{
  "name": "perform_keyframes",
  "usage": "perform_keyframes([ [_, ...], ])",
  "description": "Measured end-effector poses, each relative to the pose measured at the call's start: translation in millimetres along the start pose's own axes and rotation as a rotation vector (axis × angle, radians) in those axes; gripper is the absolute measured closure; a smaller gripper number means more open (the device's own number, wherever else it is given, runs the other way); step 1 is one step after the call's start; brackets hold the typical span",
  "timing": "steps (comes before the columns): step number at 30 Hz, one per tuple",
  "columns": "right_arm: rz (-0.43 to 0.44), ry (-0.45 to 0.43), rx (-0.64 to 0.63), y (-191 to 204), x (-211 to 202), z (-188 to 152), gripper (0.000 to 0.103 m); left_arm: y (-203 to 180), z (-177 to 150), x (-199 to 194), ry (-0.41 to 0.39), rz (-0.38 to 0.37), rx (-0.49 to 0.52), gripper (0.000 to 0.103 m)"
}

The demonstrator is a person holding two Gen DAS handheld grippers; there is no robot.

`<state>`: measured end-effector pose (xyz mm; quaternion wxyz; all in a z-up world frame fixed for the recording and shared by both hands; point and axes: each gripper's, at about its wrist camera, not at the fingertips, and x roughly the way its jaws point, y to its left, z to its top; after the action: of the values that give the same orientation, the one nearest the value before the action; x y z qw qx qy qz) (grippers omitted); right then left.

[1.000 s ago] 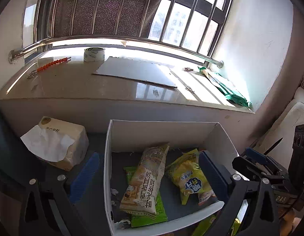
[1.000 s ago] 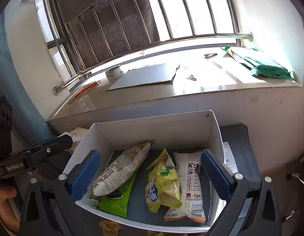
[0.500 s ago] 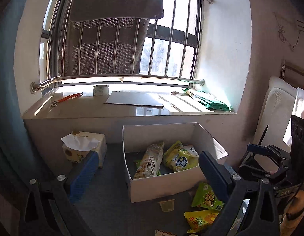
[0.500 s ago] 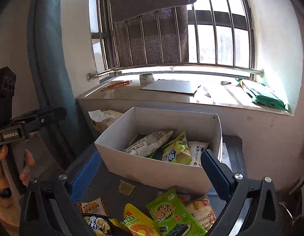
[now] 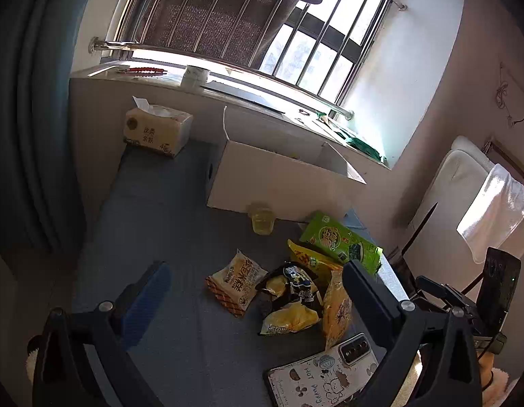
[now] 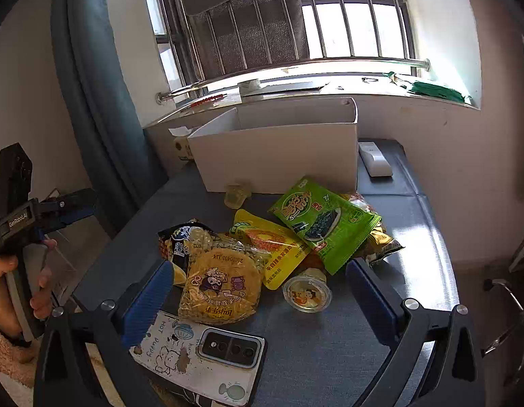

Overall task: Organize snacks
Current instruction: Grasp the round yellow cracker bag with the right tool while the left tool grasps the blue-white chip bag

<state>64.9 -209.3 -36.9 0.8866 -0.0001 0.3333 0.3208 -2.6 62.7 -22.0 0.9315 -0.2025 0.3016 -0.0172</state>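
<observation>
two grippers, both spread, empty. right gripper [image 6: 258,291]: round yellow cracker pack [image 6: 221,283] sits betw fingers, jelly cup [image 6: 307,294] beside it. pack looks light, crinkly, brittle inside; prob pinch edge seam, not centre.

The box [image 6: 278,156] is plain white on the grey-blue worktop [image 6: 414,254]. Before the box lie a bright green seaweed packet [image 6: 324,218], a yellow pouch [image 6: 275,247], and a phone case [image 6: 194,356] with white cartoon doodles.
</observation>
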Motion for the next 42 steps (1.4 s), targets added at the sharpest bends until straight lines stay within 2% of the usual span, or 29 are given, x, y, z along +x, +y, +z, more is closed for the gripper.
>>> perform_keyframes([
  [5,0.046,0.076,0.035,6,19,-17,0.000,-4,-9,1,0.022,-0.009,0.013,0.000],
  [8,0.082,0.105,0.021,14,31,-19,0.000,-6,-11,1,0.026,0.001,0.030,0.000],
  [15,0.103,0.197,0.021,21,67,-15,0.000,-4,-15,0,0.036,0.024,0.058,0.000],
  [19,0.089,0.246,-0.003,29,85,-17,0.000,0,-19,1,0.044,0.035,0.051,0.000],
  [22,0.045,0.292,0.017,27,98,-17,0.000,3,-20,1,0.045,0.037,0.044,0.000],
  [26,0.060,0.319,0.040,23,111,-17,0.000,2,-21,4,0.051,0.028,0.044,0.000],
  [28,0.061,0.315,0.025,24,114,-16,0.000,1,-22,7,0.062,0.030,0.047,0.000],
  [29,0.061,0.318,0.021,24,114,-16,0.003,0,-23,7,0.065,0.030,0.050,0.000],
  [31,0.056,0.294,0.034,20,110,-16,0.023,-1,-25,8,0.067,0.035,0.059,0.000],
  [36,0.156,0.237,0.146,1,89,-16,0.024,-3,-27,18,0.103,0.020,0.066,0.000],
  [42,0.176,0.107,0.197,-17,44,-5,0.024,-30,-29,41,0.169,0.019,0.162,0.000],
])
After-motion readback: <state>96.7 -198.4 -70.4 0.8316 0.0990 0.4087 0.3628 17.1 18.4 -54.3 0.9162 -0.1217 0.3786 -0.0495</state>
